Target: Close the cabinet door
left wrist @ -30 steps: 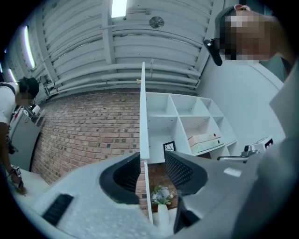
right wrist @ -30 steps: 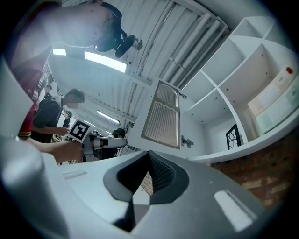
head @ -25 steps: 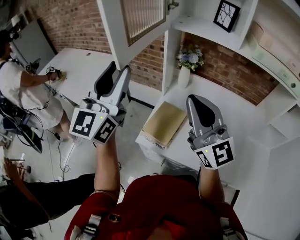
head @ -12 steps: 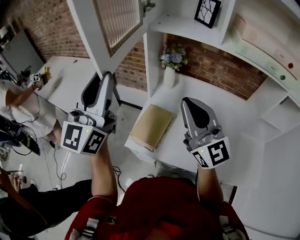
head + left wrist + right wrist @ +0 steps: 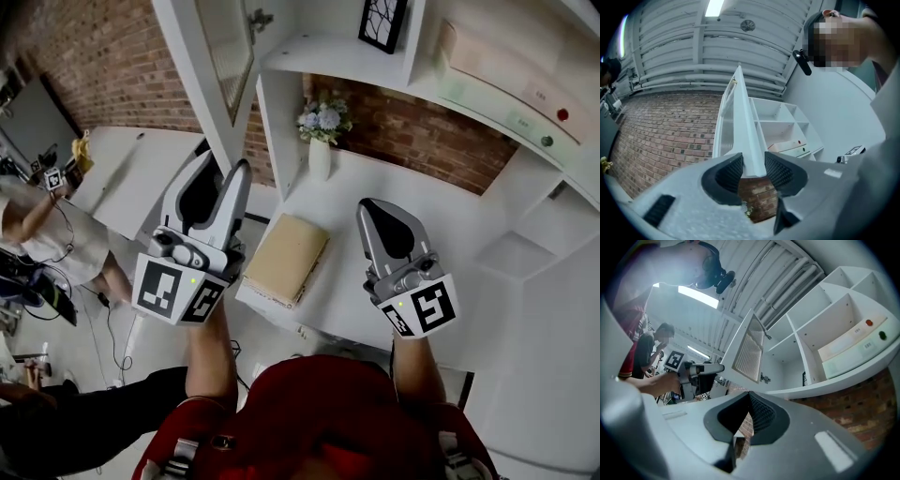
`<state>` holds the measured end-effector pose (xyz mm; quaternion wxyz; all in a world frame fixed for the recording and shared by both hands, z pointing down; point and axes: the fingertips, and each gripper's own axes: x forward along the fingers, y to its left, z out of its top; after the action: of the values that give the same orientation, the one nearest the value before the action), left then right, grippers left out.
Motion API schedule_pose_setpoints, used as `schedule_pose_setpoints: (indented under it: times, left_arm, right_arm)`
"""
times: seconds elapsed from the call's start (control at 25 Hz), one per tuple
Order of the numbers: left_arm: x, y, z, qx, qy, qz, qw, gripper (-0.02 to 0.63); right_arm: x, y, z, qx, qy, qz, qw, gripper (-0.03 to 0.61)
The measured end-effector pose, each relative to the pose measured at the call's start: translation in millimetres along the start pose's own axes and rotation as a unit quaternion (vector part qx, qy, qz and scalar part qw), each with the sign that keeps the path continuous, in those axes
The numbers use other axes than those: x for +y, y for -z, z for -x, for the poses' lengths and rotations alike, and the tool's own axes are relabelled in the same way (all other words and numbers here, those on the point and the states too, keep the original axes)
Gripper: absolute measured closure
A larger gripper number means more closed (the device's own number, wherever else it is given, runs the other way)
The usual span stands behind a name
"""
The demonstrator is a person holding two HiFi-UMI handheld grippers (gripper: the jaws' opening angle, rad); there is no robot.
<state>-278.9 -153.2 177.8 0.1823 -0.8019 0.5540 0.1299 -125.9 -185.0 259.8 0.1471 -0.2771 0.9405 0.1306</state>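
Observation:
The white cabinet door (image 5: pixel 202 56) with a slatted panel hangs open at the left of the white cabinet (image 5: pixel 319 52). My left gripper (image 5: pixel 223 164) is at the door's lower free edge. In the left gripper view the door's edge (image 5: pixel 747 136) stands between the jaws of this gripper (image 5: pixel 753 171). The jaws are opening, and the pads (image 5: pixel 729 172) lie close on either side of the edge. My right gripper (image 5: pixel 384 208) hovers over the white counter (image 5: pixel 450 234), right of the door. Its jaws (image 5: pixel 749 397) are shut with nothing between them. The door (image 5: pixel 749 350) shows beyond them.
A vase of flowers (image 5: pixel 319 141) stands on the counter below the cabinet. A framed picture (image 5: pixel 382 23) sits on a shelf. A tan flat box (image 5: pixel 286 258) lies on the counter's left end. A red brick wall (image 5: pixel 112 66) runs behind. A person (image 5: pixel 28 225) works at a table far left.
The door now shows narrower, swung toward the cabinet, with my left gripper following its lower edge. My right gripper has moved forward over the counter.

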Motion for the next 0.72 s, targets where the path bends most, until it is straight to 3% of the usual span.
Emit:
schedule_pose_setpoints:
  times: [0.48, 0.72]
  left_arm:
    - [-58.0, 17.3, -59.4, -0.013, 0.042, 0.022, 0.9988, 0.442]
    - [-80.7, 31.3, -96.0, 0.004, 0.06, 0.009, 0.9982, 0.447]
  right_arm:
    - [-56.8, -0.2, 51.5, 0.01, 0.052, 0.005, 0.999, 0.565]
    - [-77.4, -1.7, 64.6, 0.01, 0.065, 0.007, 0.998, 0.565]
